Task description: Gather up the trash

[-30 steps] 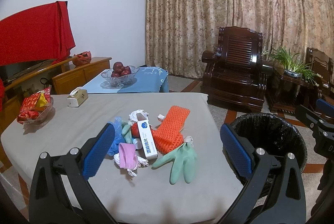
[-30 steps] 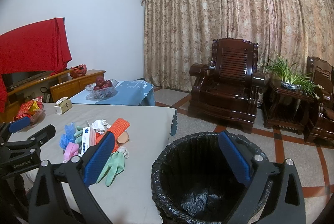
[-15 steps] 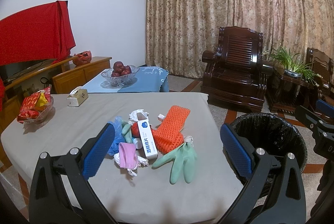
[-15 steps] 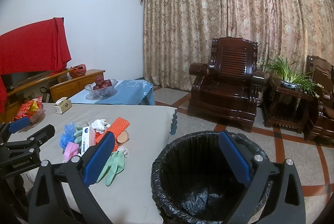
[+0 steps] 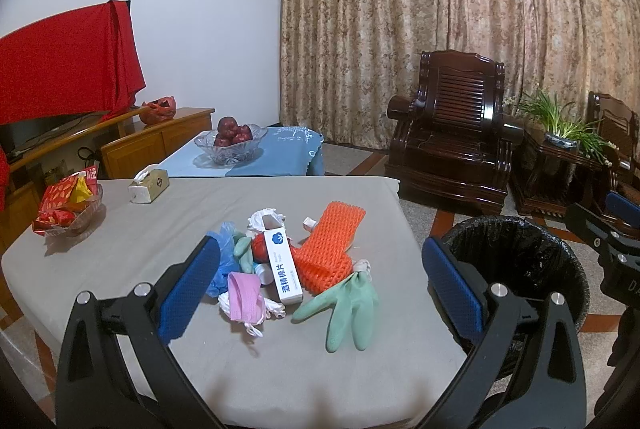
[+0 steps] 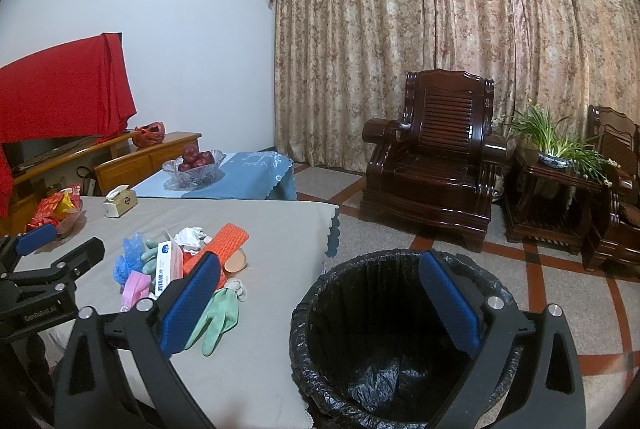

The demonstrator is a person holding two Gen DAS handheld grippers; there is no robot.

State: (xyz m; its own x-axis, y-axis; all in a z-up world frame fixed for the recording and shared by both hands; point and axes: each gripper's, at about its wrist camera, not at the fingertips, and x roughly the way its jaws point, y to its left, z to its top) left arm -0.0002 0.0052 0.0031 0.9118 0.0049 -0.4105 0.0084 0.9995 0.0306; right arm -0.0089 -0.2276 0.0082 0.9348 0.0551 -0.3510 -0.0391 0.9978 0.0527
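I hold both grippers level and empty — the left gripper [image 5: 320, 287] with its jaws spread wide, the right gripper [image 6: 320, 299] near it on the right, spread just as wide.

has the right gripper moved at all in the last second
No, or barely. In the right wrist view its open fingers frame the black bin as before, and the armchair sits in the same spot.

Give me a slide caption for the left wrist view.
Open left gripper faces a trash pile on the table, with the lined bin at right.
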